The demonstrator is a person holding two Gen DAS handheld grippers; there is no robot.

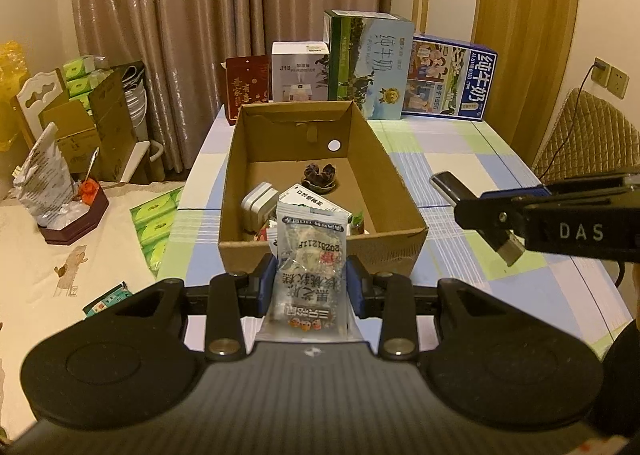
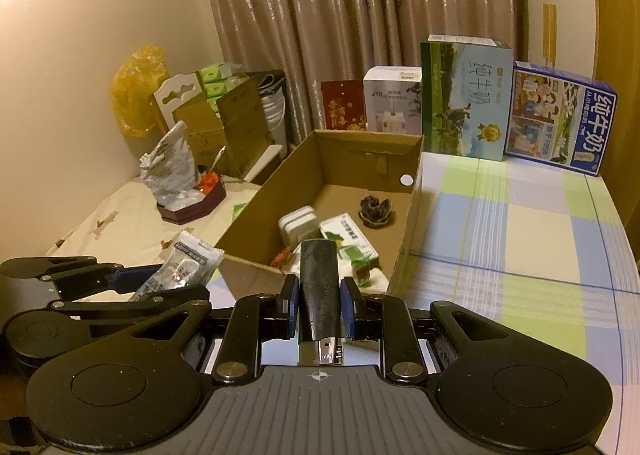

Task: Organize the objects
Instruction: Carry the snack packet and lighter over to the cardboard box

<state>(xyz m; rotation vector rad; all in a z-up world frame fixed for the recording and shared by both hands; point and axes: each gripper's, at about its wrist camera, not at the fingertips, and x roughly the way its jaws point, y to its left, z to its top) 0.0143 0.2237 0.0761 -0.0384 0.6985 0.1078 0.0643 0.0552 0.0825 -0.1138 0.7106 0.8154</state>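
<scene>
My left gripper [image 1: 312, 279] is shut on a clear snack packet [image 1: 310, 255] with printed text, held upright just in front of the near wall of an open cardboard box [image 1: 400, 247]. The right gripper [image 2: 320, 307] is shut on a black lighter [image 2: 320, 283], also at the box's [image 2: 280, 191] near end. Inside the box lie a white adapter [image 1: 258, 203], a green-and-white carton [image 1: 316, 201] and a dark flower-shaped piece [image 1: 320, 175]. In the left wrist view the right gripper [image 1: 492, 211] with the lighter [image 1: 472, 211] hangs right of the box. The right wrist view shows the left gripper [image 2: 160, 287] and packet [image 2: 184, 267] at lower left.
Two milk cartons [image 1: 368, 67] [image 1: 448, 79], a white box [image 1: 300, 71] and a red box [image 1: 248, 83] line the back of the checked tablecloth [image 1: 460, 151]. A padded chair [image 1: 588, 135] stands at the right. Left, a lower surface holds green tissue packs [image 1: 156, 223] and a dark red tray [image 1: 76, 215].
</scene>
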